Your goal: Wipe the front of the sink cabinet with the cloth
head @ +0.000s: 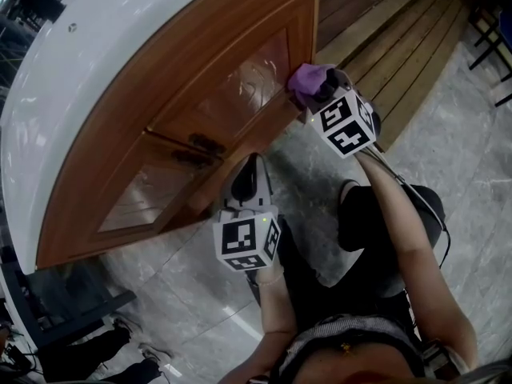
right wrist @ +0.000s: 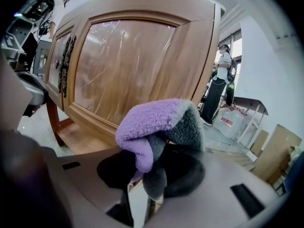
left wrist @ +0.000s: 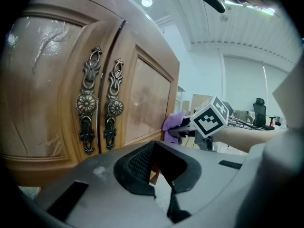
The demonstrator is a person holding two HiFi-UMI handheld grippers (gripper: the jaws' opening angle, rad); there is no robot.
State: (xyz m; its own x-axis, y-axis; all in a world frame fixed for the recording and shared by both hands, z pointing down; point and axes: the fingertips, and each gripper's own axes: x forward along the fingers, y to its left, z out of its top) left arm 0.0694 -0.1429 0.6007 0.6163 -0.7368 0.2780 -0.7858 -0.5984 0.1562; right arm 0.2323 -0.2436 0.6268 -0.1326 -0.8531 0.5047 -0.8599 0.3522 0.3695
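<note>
Looking down from my head: my right gripper (head: pixel 322 89) holds the cloth (head: pixel 306 78) against the right edge of the cabinet (head: pixel 160 146) front. Its jaw tips are buried in the wad, so the pinch itself is not seen from here.
Head view, hard to read: my left gripper (head: pixel 246 173) shows as one dark point, and I cannot read the gap between its jaws from above.
Head view, direction: both grippers point at the doors (head: pixel 248 86). The left one is near the handles (head: pixel 200 146) and clear of the wood.
Head view, materials: smooth white countertop (head: pixel 120 38), glossy brown wooden doors, grey stone floor (head: pixel 192 294), plank decking (head: pixel 384 22) beyond.
Left gripper view, jaws: the black ribbed pads (left wrist: pixel 141 160) stand slightly apart with nothing between them. Wood and floor show through the slit.
Left gripper view, beyond: two ornate dark metal handles run vertically on either side of the door seam. The cloth is a small purple lump at the cabinet's far corner, partly covered by my right gripper.
Right gripper view, jaws: pinching the cloth, which hides the pad tips.
Right gripper view, cloth: fluffy fleece, purple on the left and grey on the right. It is folded over with its long side across the jaws and a tail hanging between them. It overlaps the door's bottom rail, but contact cannot be read here.
Right gripper view, door: a framed panel with a wrinkled, shiny surface.
Right gripper view, background: a standing person (right wrist: pixel 218 84), far off and small.
</note>
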